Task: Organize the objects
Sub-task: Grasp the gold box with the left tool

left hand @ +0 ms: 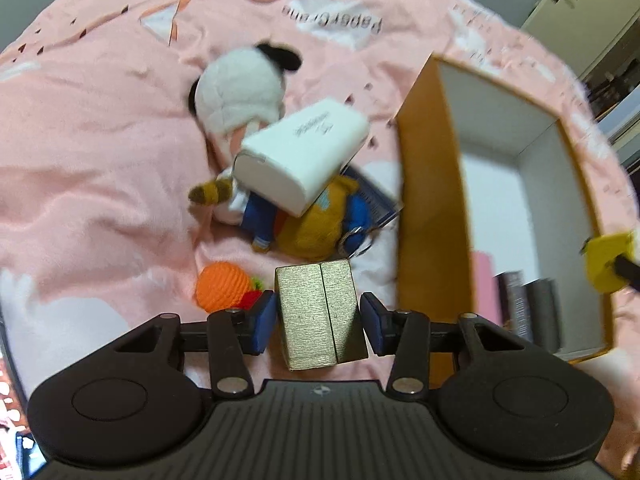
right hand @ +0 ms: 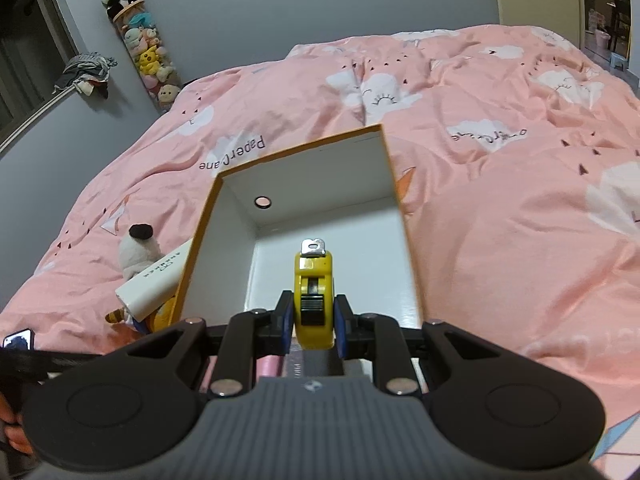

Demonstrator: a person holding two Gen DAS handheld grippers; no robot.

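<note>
Over the orange box (right hand: 200, 216) on the bed, my right gripper (right hand: 313, 316) clamps a rigid, slick yellow tape measure (right hand: 313, 280) by its flat sides, while my left gripper (left hand: 319, 320), jaws apart, straddles a light, stiff gold box (left hand: 320, 312), best pinched across its flat sides.

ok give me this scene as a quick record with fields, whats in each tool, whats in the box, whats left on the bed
surface: pink bedspread
container: orange box, open, white inside
right tool: shut on yellow tape measure, over the box
left tool: open around gold box, right pad clear of it
in the box: a few upright items at the near end, mostly hidden
left on bed: white box lying on plush toys, orange crochet ball
</note>
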